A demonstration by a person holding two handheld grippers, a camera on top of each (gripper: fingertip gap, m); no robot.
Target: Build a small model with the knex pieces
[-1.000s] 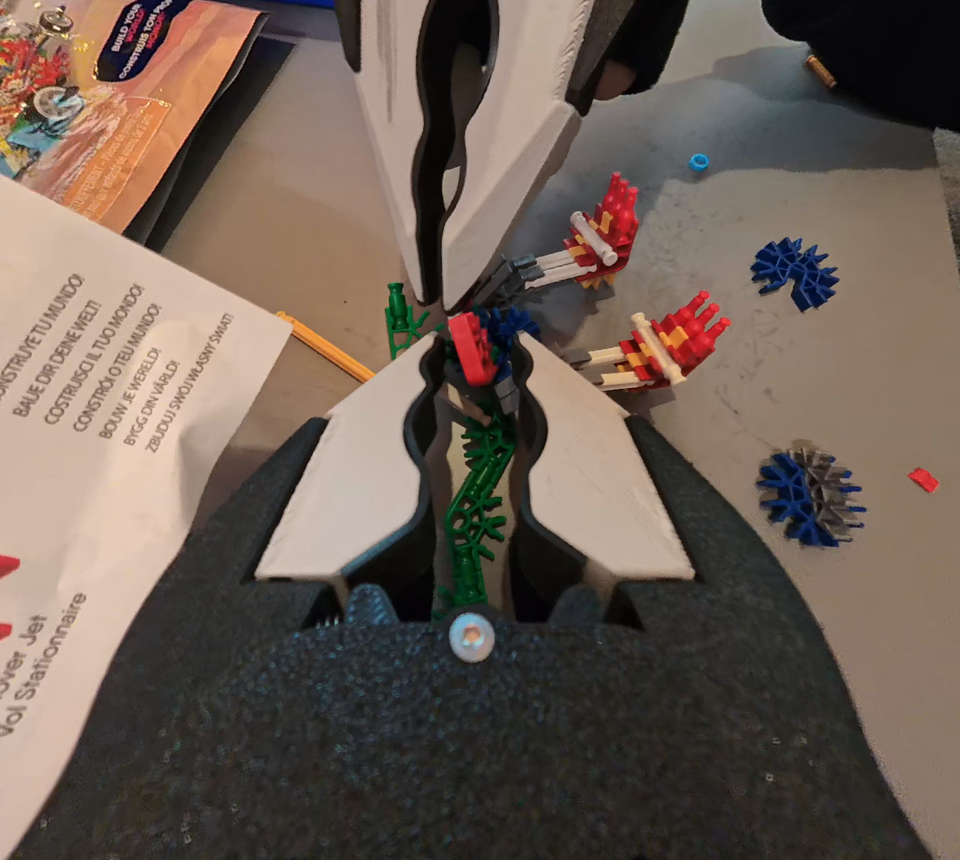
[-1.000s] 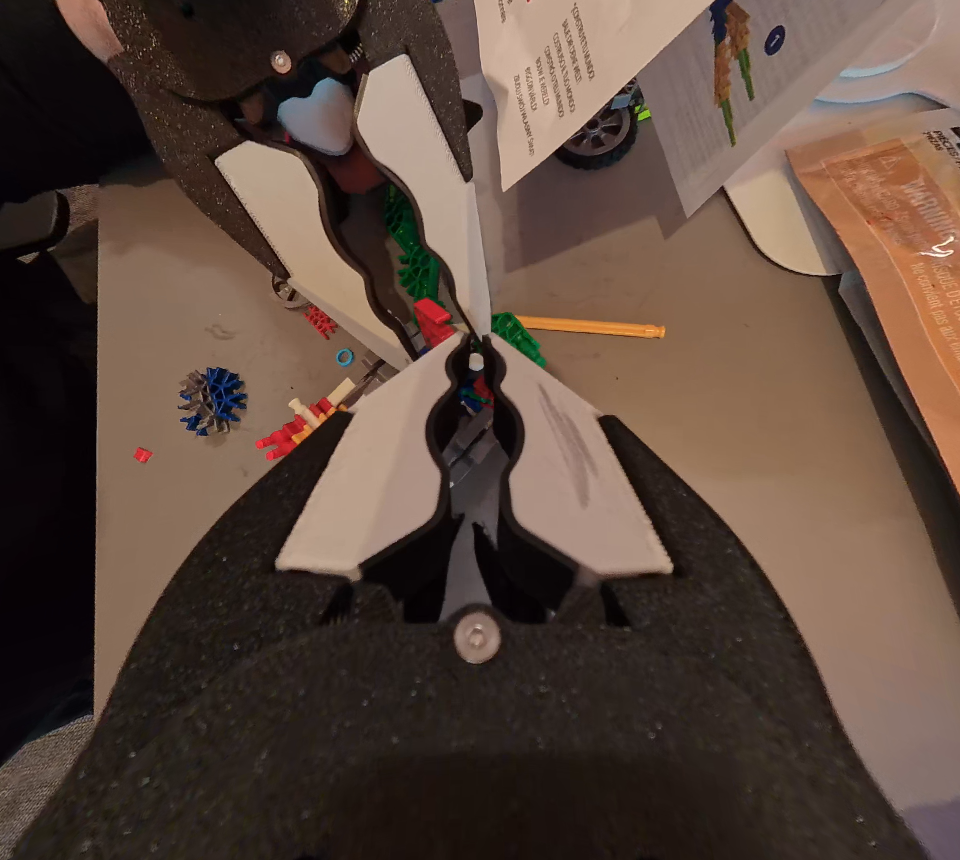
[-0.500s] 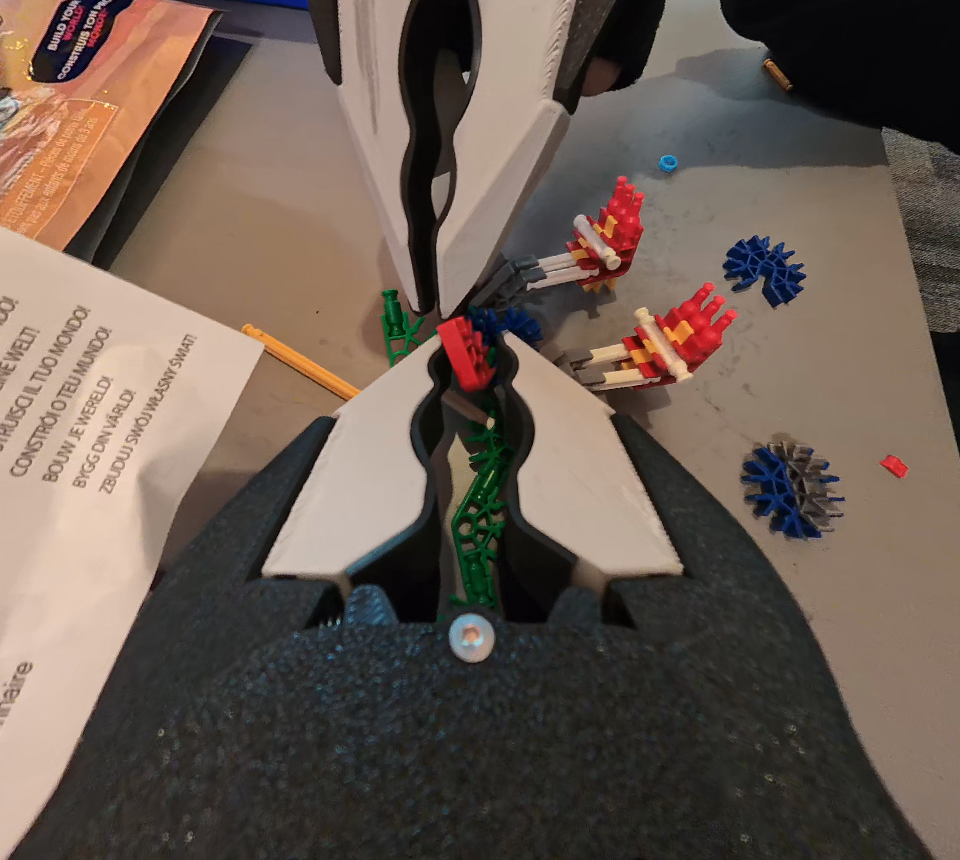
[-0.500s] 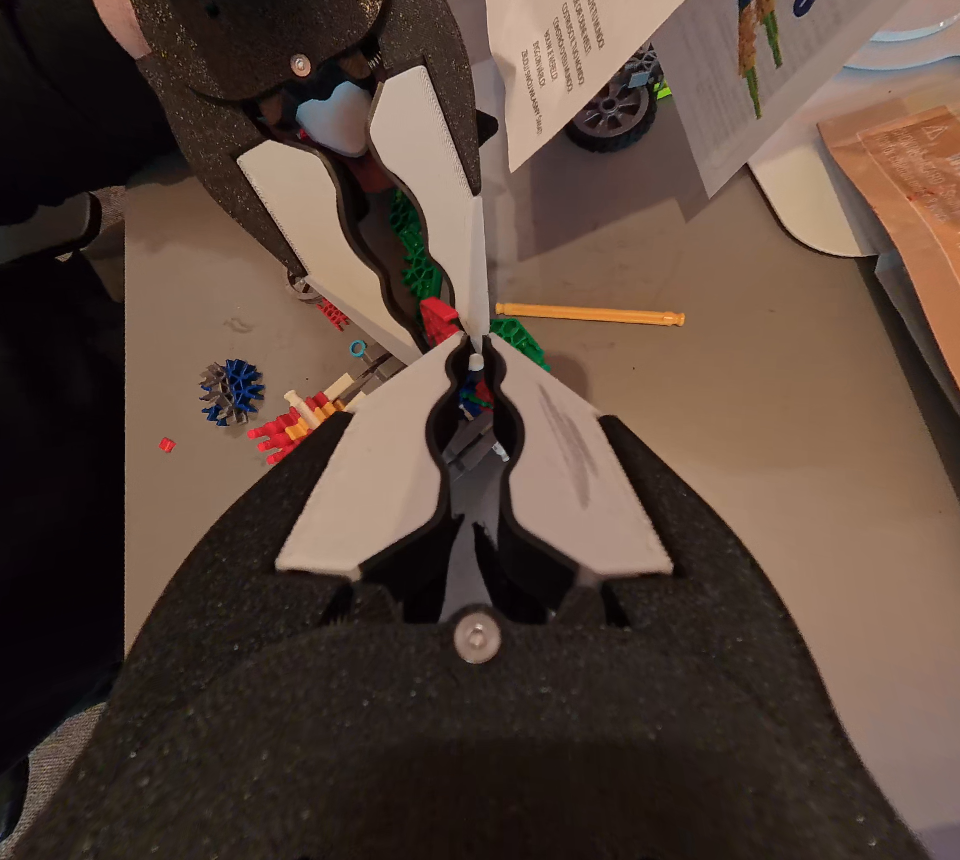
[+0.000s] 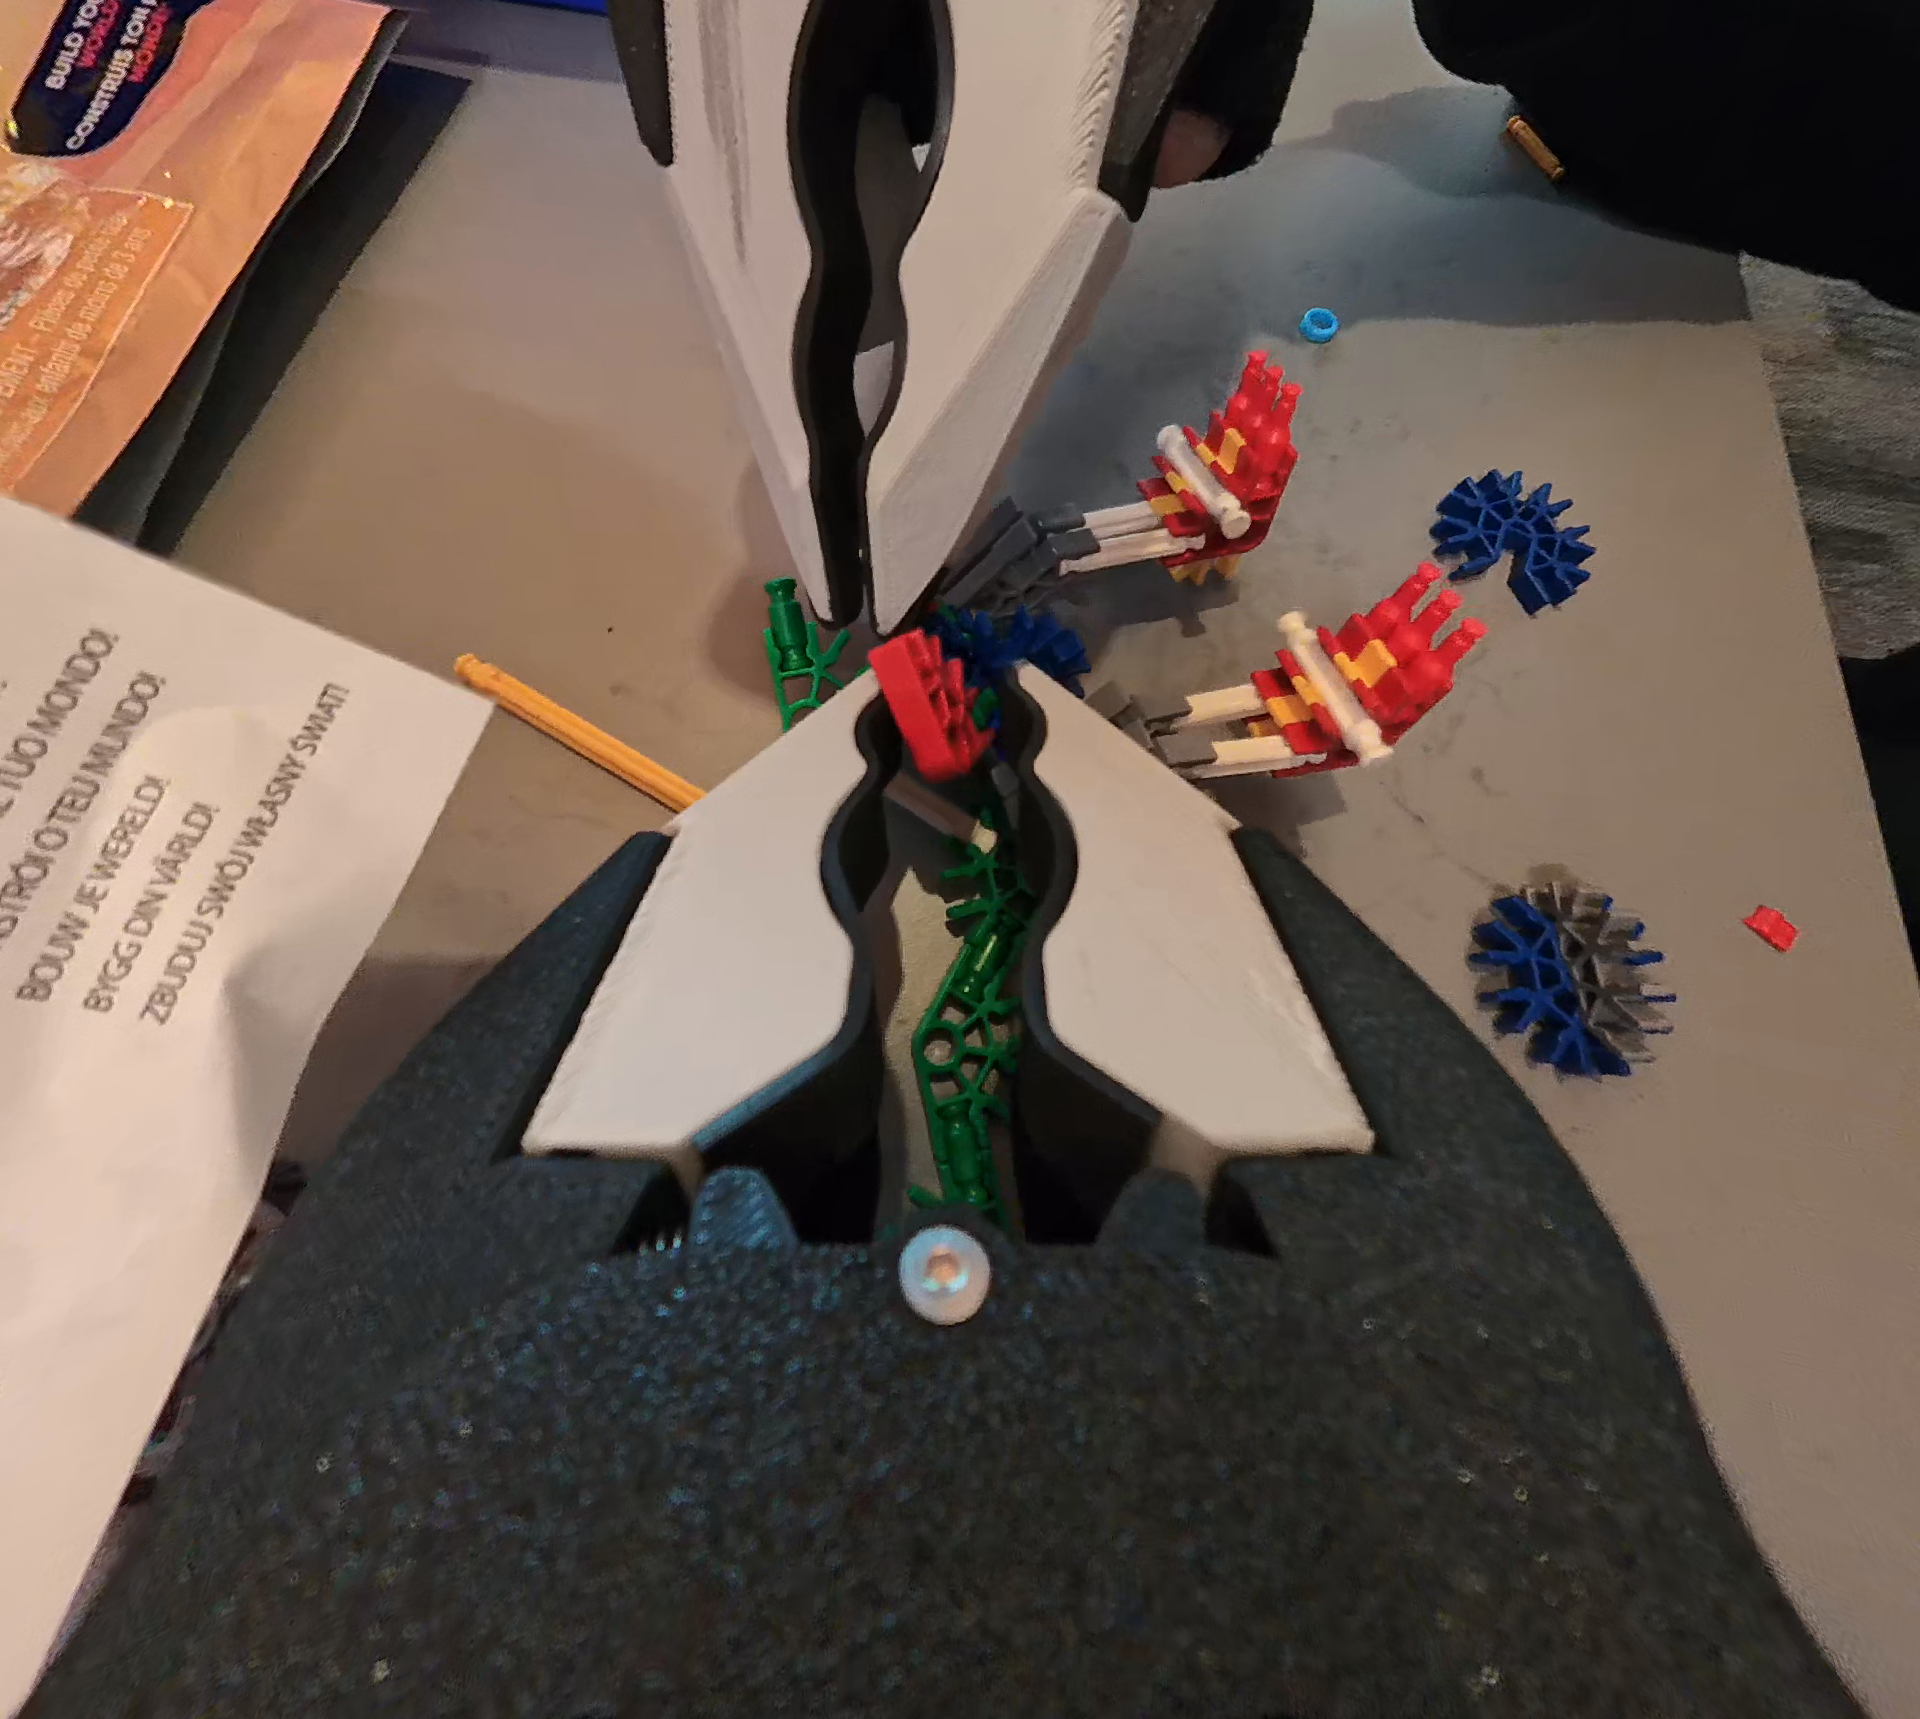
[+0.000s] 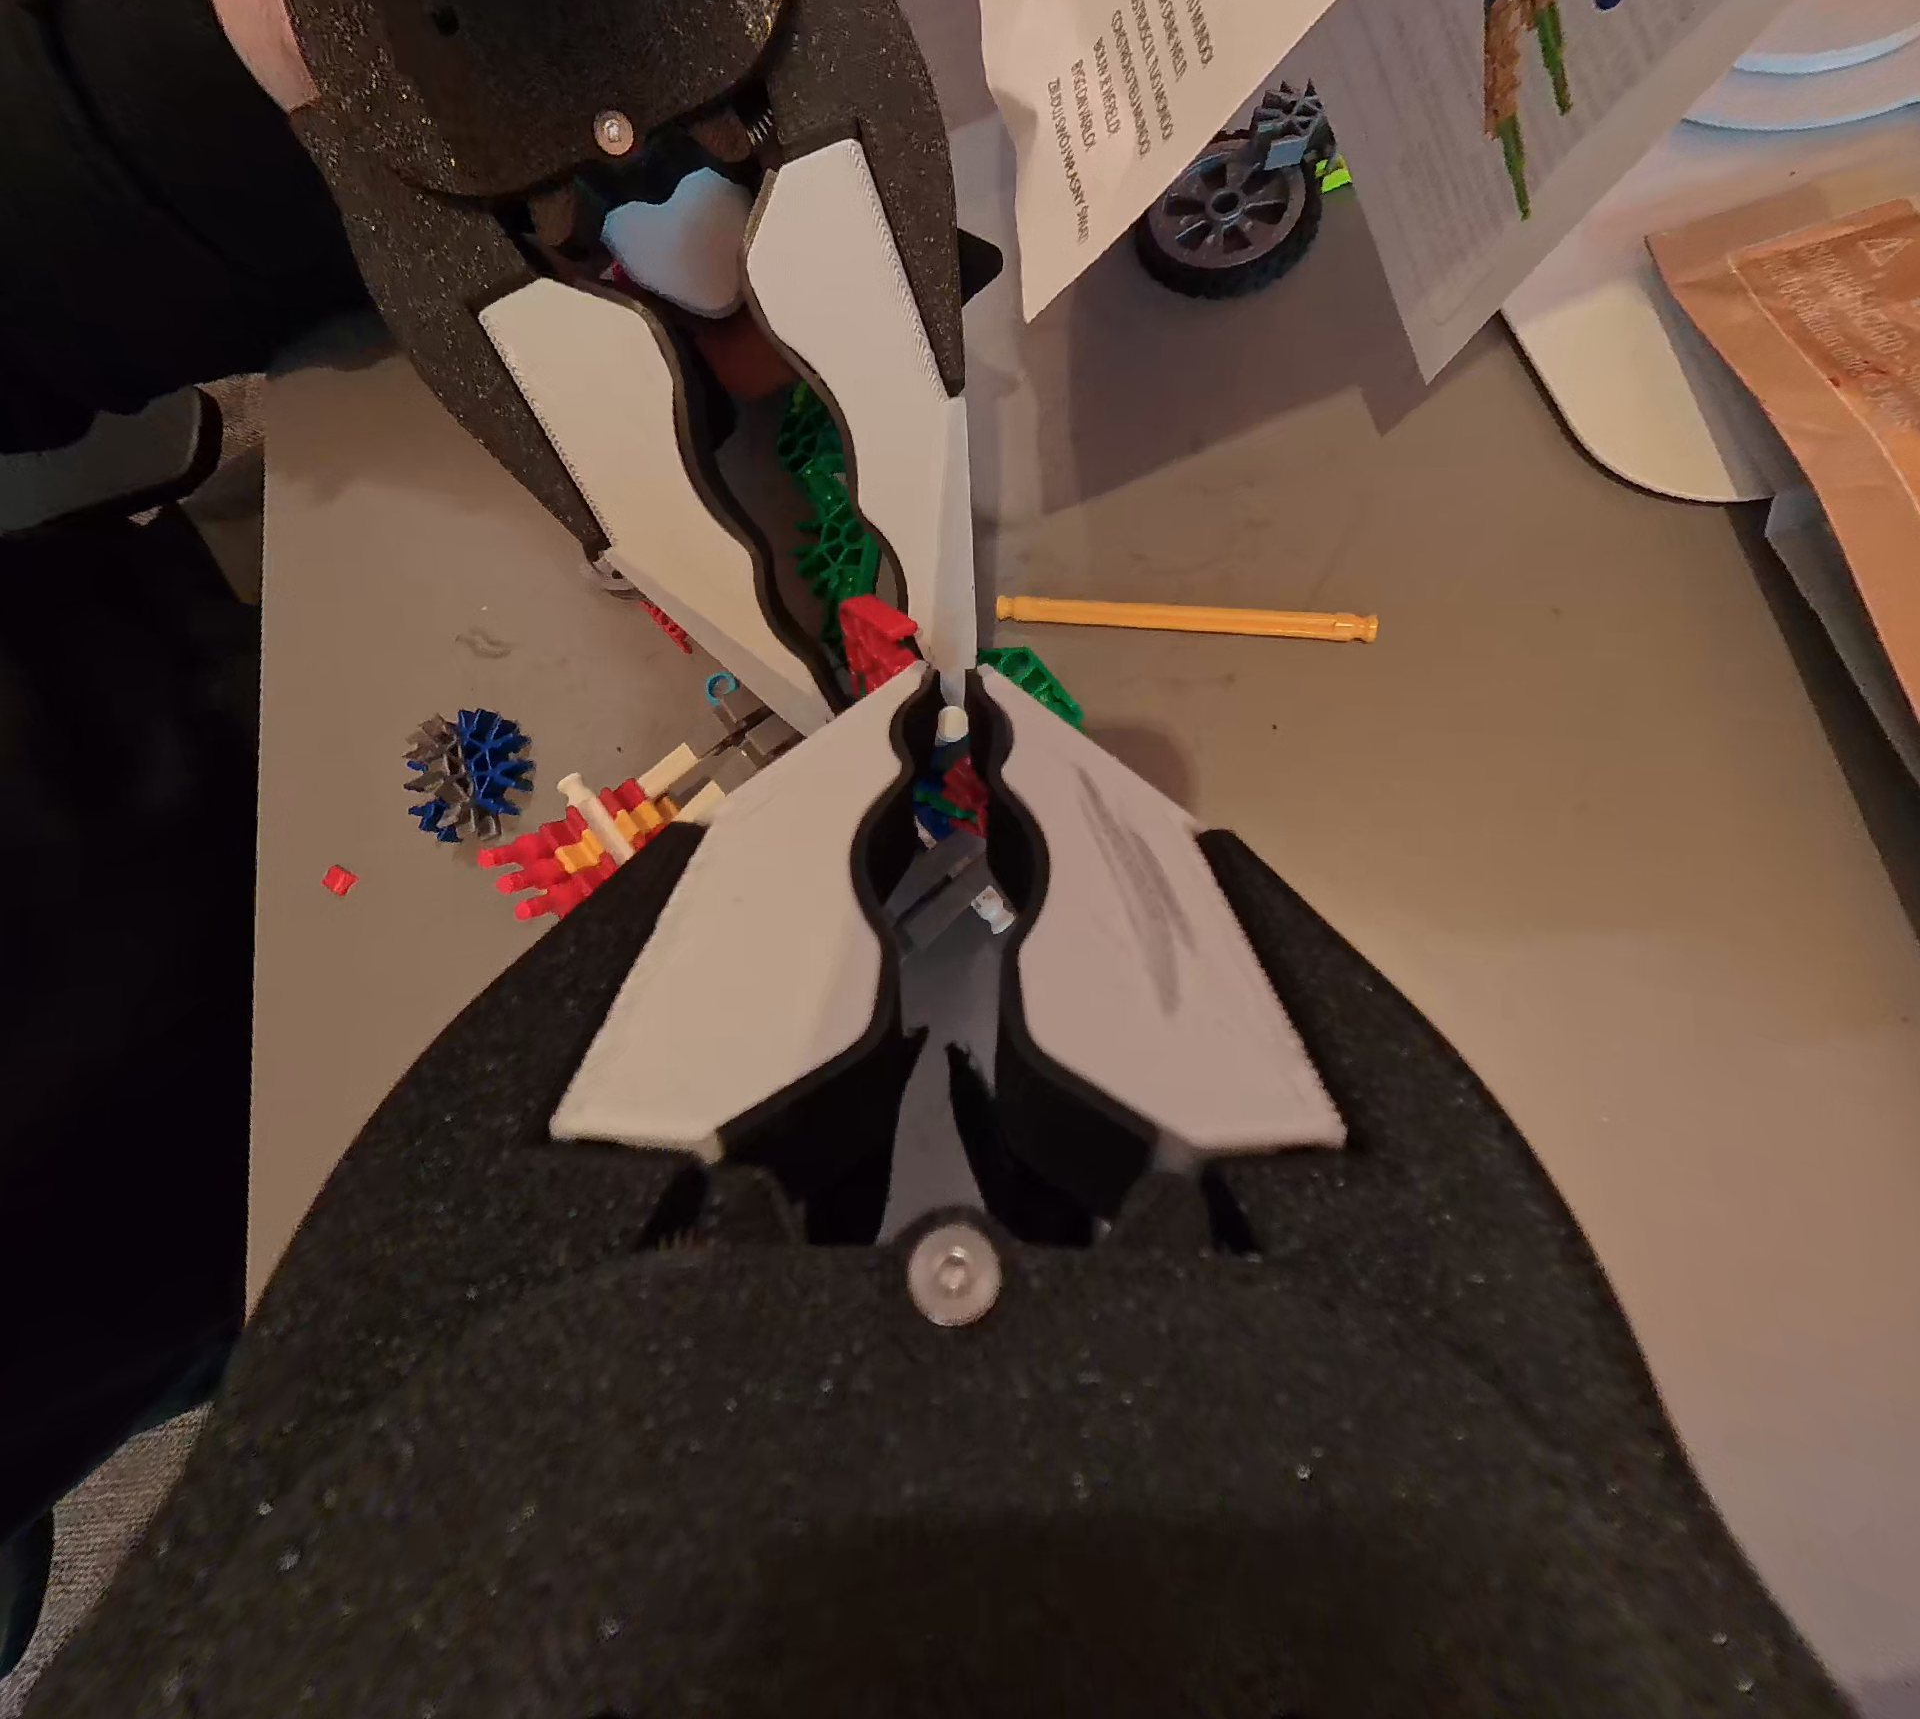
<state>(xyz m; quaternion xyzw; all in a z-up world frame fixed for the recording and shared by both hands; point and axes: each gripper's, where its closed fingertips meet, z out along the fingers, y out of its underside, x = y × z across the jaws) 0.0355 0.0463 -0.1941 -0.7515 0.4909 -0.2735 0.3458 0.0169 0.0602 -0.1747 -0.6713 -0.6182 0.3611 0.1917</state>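
Both grippers meet tip to tip over the grey table [image 5: 540, 381]. The left gripper [image 5: 940, 703] pinches a red connector [image 5: 925, 713] on the green chain [image 5: 966, 1025]; the right gripper [image 6: 951, 693] is clamped on a white rod [image 6: 951, 722].

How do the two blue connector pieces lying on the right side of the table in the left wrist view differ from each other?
The farther blue connector is all blue and only a partial fan with an open notch. The nearer blue and grey connector looks like two pieces pushed together, one blue and one grey, forming a fuller round. Both lie loose on the grey table, clear of both grippers, with spiky snowflake edges.
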